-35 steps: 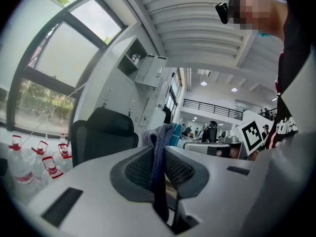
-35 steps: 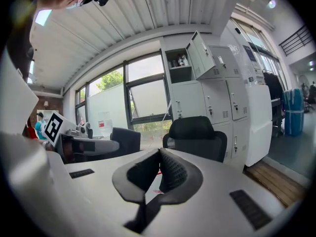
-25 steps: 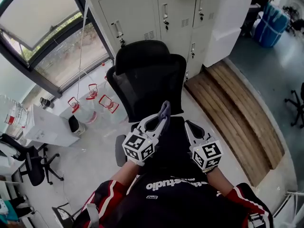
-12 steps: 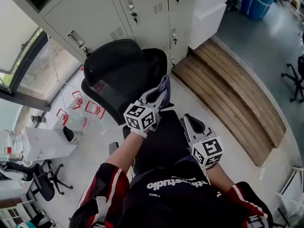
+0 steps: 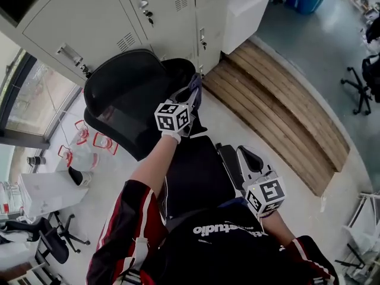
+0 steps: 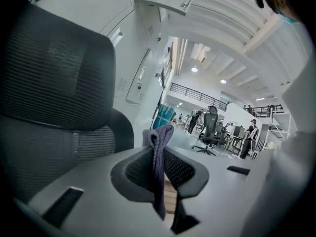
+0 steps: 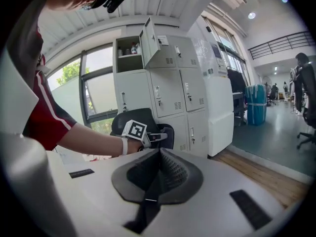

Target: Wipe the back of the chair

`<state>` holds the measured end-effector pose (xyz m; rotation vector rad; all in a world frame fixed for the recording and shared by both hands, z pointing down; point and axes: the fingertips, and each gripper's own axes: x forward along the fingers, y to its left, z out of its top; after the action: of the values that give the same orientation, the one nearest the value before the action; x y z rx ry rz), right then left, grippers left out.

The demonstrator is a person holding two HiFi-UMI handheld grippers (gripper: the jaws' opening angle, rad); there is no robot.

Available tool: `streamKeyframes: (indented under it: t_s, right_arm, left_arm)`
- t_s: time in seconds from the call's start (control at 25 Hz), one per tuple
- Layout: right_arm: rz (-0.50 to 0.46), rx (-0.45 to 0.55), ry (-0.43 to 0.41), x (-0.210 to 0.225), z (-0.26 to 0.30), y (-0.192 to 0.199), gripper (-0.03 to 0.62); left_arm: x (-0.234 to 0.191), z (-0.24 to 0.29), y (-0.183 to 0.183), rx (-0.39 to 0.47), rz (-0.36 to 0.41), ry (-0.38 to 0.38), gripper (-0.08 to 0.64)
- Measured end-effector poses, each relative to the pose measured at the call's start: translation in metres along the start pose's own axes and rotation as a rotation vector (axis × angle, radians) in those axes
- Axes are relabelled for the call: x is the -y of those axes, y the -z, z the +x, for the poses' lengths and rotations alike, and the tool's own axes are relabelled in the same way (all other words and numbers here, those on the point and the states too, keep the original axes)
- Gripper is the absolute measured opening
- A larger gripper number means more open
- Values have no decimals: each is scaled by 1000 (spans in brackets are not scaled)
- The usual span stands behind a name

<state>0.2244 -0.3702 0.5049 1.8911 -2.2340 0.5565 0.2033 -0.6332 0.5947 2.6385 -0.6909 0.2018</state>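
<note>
Chair back [image 5: 124,94], black mesh, upper left of head view. Left gripper [image 5: 190,97] just beside its right edge, jaws clamped on purple cloth [image 6: 158,157]. Right gripper [image 5: 248,157] lower right, jaws pressed together.

The chair back [image 5: 127,100] is covered in black woven mesh, matt and finely ribbed, as is shown close up in the left gripper view. The cloth [image 6: 158,162] pinched in the left gripper [image 5: 191,95] is seen as a soft, dull purple-grey fabric, folded and limp. That gripper and the right gripper [image 7: 157,174] are made of smooth, matt pale-grey plastic, with black pads [image 7: 177,173] dotted in a rough grid. The lockers [image 5: 89,16] are finished in smooth, pale painted metal. The platform [image 5: 279,117] is built of bare wooden planks with visible grain. The floor [image 5: 320,46] is coated in a smooth, faintly glossy grey.
</note>
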Motion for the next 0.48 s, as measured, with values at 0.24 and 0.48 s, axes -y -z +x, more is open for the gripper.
streamKeyframes:
  t_s: [0.24, 0.48]
  right_arm:
    - [-1, -19, 48, 15, -10, 8, 14]
    - [-2, -12, 49, 11, -13, 8, 14]
  left_arm:
    - [-33, 18, 14, -39, -28, -40, 60]
    - [-54, 8, 13, -41, -19, -92, 60]
